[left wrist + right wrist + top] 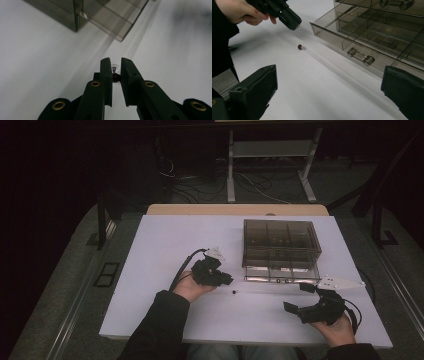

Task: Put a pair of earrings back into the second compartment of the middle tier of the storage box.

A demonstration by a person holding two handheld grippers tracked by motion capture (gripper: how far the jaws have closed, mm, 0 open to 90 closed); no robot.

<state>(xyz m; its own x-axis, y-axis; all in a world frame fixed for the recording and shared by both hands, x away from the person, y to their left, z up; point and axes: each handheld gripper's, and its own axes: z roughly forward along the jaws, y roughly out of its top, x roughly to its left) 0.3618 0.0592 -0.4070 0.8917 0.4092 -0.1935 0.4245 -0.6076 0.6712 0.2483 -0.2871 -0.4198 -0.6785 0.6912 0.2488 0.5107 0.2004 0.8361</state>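
**Two grippers over a white table with a drawer box and a small red bead**

The white table point(165, 245) takes most of the high view. On its far right part stands a smoky transparent drawer box point(280, 242) with several compartments, and its lowest drawer point(362, 37) is pulled out toward the person; a clear handle point(361, 56) is on the drawer front.

The right gripper point(302, 301) is near the front right edge of the table, held in the right hand point(337, 330). Its jaws are wide apart and hold nothing.

The left gripper point(227, 280) is held in the left hand point(192, 289), just left of the open drawer, above the table. Its jaws are almost together, with only a narrow gap. In the left gripper view the bead seems to be between them, but the right gripper view shows they do not hold it.

The small red bead point(299, 46), with a tiny clear part beside it, lies on the table just in front of the left gripper's tips, near the drawer front
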